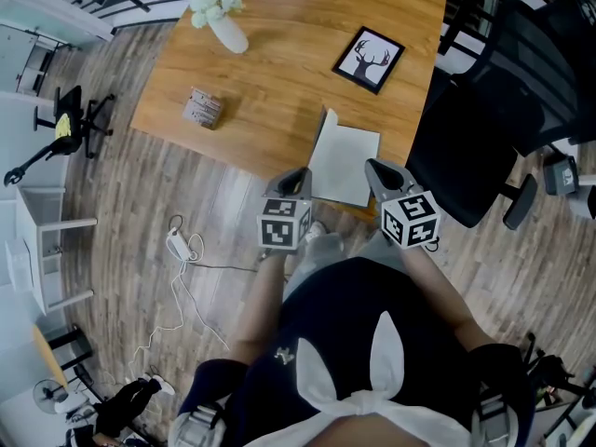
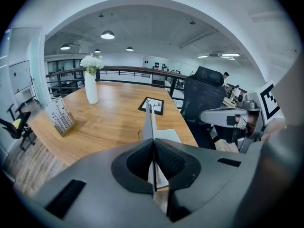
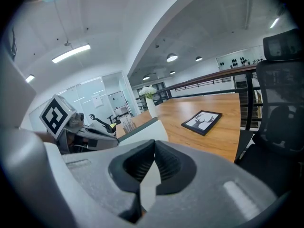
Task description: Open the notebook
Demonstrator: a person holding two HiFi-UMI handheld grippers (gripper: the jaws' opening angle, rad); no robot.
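Note:
The notebook point(image 1: 345, 163) lies at the near edge of the wooden table point(image 1: 279, 73), its white pages showing. Its cover point(image 1: 327, 125) stands lifted along the left side. My left gripper point(image 1: 297, 187) is shut on that cover. In the left gripper view the cover point(image 2: 150, 120) rises edge-on from between the closed pads of the left gripper point(image 2: 153, 145). My right gripper point(image 1: 380, 176) sits at the notebook's near right corner. In the right gripper view a white page point(image 3: 148, 177) is pinched in the right gripper point(image 3: 153, 150).
A white vase of flowers point(image 1: 223, 21), a small stand of cards point(image 1: 203, 108) and a framed deer picture point(image 1: 369, 60) sit farther back on the table. A black office chair point(image 1: 484, 128) stands right of the table. A power strip and cable point(image 1: 182, 248) lie on the floor at left.

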